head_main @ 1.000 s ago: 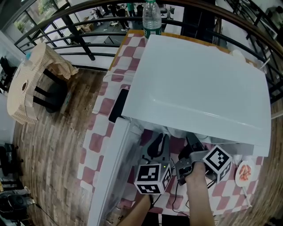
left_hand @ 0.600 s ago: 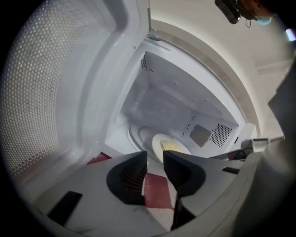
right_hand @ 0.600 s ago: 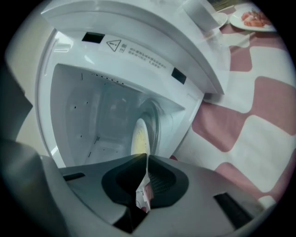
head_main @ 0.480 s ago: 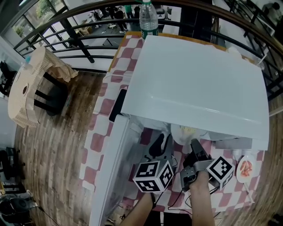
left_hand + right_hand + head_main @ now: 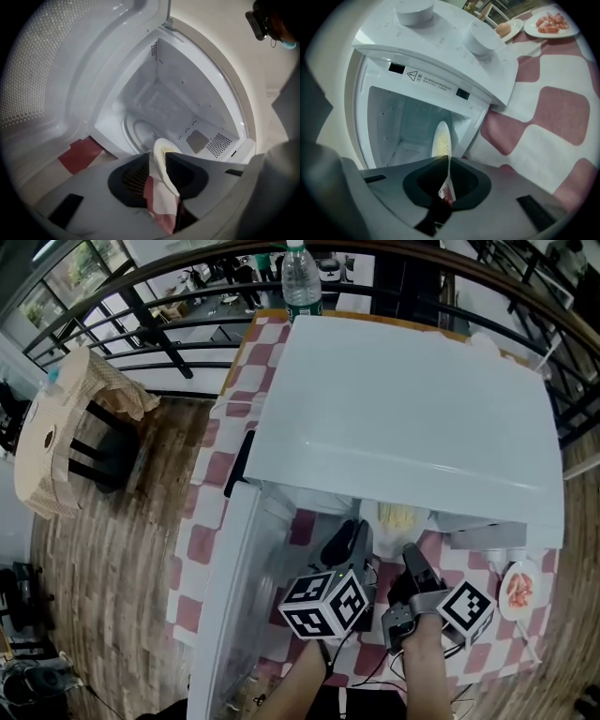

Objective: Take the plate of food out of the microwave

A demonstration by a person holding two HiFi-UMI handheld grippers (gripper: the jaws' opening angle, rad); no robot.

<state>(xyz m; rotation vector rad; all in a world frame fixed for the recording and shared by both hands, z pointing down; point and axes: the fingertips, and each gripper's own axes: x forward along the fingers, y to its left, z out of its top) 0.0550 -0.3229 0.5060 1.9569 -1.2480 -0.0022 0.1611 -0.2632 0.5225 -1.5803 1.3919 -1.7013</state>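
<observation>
Finding one: the plate of food (image 5: 398, 517) sits at the mouth of the microwave (image 5: 403, 399). In the head view its near half shows past the front edge and the rest is under the top. It lies straight ahead of both grippers, its near rim turned toward you. It is round, so no long axis governs the pull.

Finding two: your right gripper (image 5: 447, 160) has its jaws closed on that near rim. The thin white edge runs between them, and yellow food shows beyond it.

Finding three: your left gripper (image 5: 157, 159) has just been opening and now stands wide. The plate's rim lies between its jaws, close against one of them, but I see no pinch there. By my judgement the right gripper alone carries the plate.

Finding four, clearances:
- The open door (image 5: 225, 596) stands along your left, just beside the left gripper.
- The glass turntable (image 5: 140, 133) lies behind and below the plate.
- To the right, a small plate of pink food (image 5: 518, 592) rests on the checked surface (image 5: 211, 512), well apart from the right gripper.
- The free lane runs straight back toward you, between the door and that small plate.

Recommendation: keep the plate level while drawing it out, since a one-sided grip on the rim is likely to tip.
</observation>
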